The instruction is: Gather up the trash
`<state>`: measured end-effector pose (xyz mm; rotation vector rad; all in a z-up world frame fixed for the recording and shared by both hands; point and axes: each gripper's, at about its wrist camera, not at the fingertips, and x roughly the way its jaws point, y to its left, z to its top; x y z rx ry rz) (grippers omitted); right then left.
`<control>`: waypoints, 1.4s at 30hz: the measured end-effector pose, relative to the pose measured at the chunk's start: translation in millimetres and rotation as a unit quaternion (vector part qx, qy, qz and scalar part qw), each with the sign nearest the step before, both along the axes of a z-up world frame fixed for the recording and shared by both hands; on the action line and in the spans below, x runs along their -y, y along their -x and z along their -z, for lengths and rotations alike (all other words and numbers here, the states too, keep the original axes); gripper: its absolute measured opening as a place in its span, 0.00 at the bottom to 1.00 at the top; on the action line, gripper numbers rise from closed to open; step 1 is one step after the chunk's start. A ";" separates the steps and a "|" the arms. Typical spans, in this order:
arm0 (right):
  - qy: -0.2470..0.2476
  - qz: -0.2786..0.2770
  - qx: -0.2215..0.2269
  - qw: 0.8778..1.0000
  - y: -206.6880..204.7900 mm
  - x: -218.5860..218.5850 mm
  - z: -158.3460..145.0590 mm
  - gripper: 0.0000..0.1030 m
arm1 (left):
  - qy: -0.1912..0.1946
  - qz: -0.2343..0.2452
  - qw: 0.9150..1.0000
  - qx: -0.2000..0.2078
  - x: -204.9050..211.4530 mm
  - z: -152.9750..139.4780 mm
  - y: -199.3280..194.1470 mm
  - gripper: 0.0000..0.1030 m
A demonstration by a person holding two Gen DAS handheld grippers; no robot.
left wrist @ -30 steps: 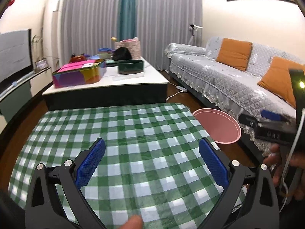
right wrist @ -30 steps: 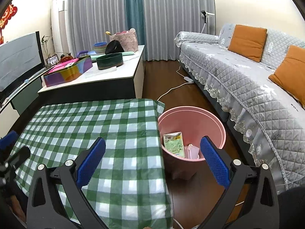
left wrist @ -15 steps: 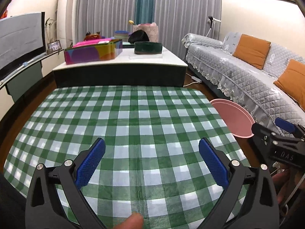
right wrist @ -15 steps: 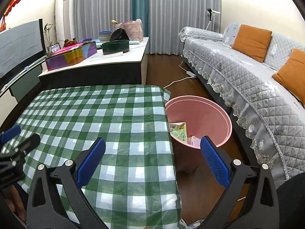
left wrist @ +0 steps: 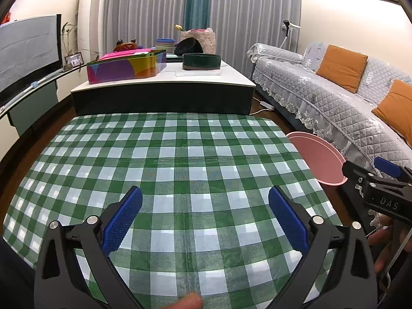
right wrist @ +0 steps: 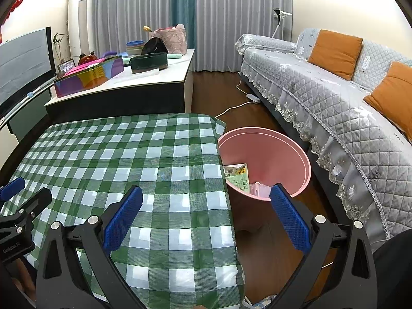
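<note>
A pink trash bin (right wrist: 267,152) stands on the floor at the right edge of the green checked table (right wrist: 128,154). A green-and-white wrapper (right wrist: 238,177) and a pale pink piece (right wrist: 257,189) lie inside it. My right gripper (right wrist: 206,213) is open and empty, above the table's right edge and the bin's near rim. My left gripper (left wrist: 204,219) is open and empty over the checked table (left wrist: 180,159). The bin's rim (left wrist: 316,159) shows at the right of the left wrist view, with the other gripper (left wrist: 381,188) beside it.
A low white-topped table (left wrist: 164,82) beyond holds a colourful box (left wrist: 126,65), a dark green bowl (left wrist: 200,61) and a basket. A grey sofa (right wrist: 334,97) with orange cushions runs along the right. A white cable (right wrist: 231,105) lies on the wooden floor. A TV stands at left.
Both grippers have drawn back and up, so more of the checked table shows. The bin sits farther off in the right wrist view. Both stay open and empty.
</note>
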<state>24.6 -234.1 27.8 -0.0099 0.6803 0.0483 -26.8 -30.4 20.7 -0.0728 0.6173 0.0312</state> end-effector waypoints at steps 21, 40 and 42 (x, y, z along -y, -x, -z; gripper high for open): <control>0.000 0.002 0.000 1.000 -0.3 2.6 -0.2 0.95 | 0.000 0.003 1.000 0.005 -0.7 -0.9 1.4 0.92; 0.000 0.002 0.000 1.000 -0.5 1.8 -0.2 0.95 | -0.003 0.008 1.000 0.006 2.2 -1.6 0.3 0.92; 0.001 0.002 0.000 1.000 -0.6 1.6 -0.4 0.95 | -0.007 0.007 1.000 0.005 2.9 -1.8 0.2 0.92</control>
